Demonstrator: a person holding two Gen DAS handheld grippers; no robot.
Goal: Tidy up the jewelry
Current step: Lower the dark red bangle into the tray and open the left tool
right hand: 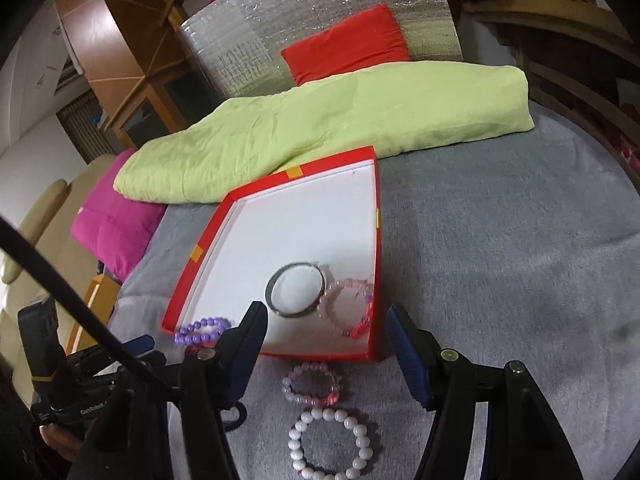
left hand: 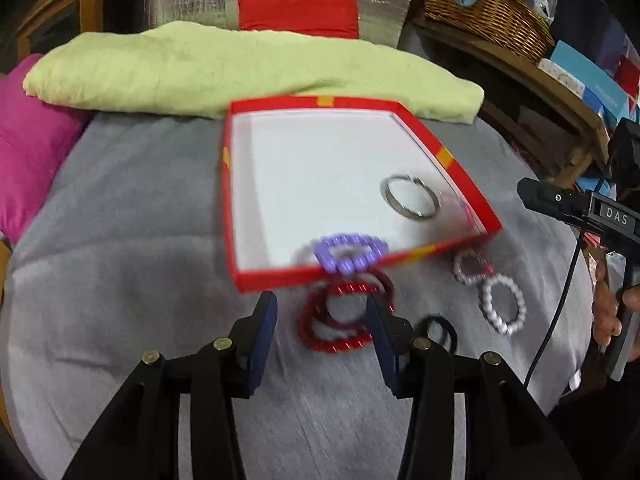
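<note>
Your left tool (left hand: 322, 308) sits at lower centre of the left wrist view, jaws spread and nothing pinched; between them lie the red bracelets (left hand: 340, 316) on the grey blanket (left hand: 120, 240); just above, the purple bracelet (left hand: 348, 254) is draped over the near rim of the red box (left hand: 276, 278), half in, half out; a black hair tie (left hand: 438, 330) lies beside your right finger; further right, the white pearl bracelet (left hand: 502, 306) and a pink bracelet (left hand: 472, 270) lie outside the box; a silver bangle (left hand: 410, 196) is inside on the white floor. Your right tool (right hand: 326, 314) is spread too, gripping nothing; it frames the box's near right corner, where the bangle touches a pink-and-red bracelet (right hand: 352, 312); below the rim, the pink and white bracelets lie close together; at the top, a green quilt (right hand: 320, 120), red cushion (right hand: 348, 44), magenta pillow (right hand: 116, 228).
</note>
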